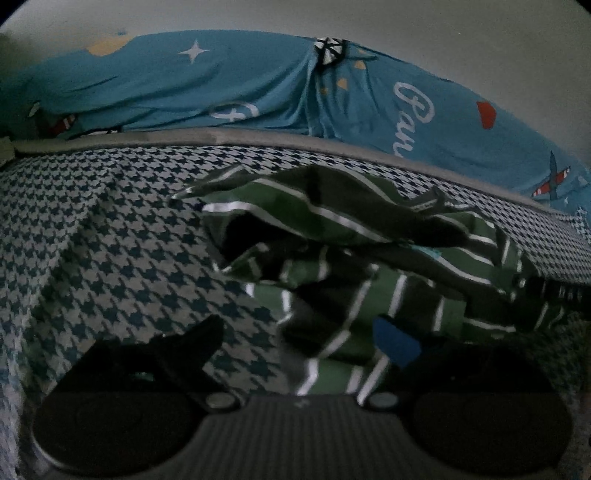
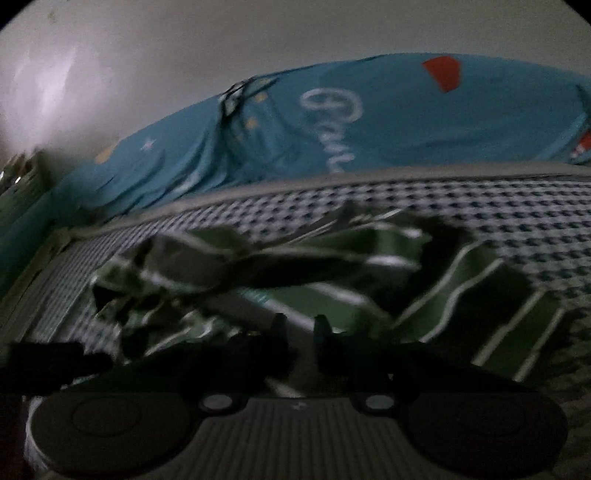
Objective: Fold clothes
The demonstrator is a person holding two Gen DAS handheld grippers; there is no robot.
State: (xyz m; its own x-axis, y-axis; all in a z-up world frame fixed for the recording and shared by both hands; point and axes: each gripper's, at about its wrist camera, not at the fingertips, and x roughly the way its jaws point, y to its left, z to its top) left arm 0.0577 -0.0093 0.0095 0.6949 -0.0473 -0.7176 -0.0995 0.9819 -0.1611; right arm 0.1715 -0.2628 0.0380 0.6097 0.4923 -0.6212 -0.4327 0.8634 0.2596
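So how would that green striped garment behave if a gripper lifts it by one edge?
The green striped garment lies crumpled in soft folds on the houndstooth cover, so it probably drapes limply rather than holding shape. It looks thin, so likely light. Pushed, it would probably bunch up rather than slide whole.

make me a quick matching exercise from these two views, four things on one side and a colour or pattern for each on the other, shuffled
Things:
1. crumpled garment
2. bed cover under the garment
3. sheet behind it
4. wall at the back

Colours or patterns:
A. plain pale grey-white
B. dark and white houndstooth check
C. green and dark stripes with thin white lines
D. bright blue with a white star, white lettering and red shapes

Pairs: 1-C, 2-B, 3-D, 4-A
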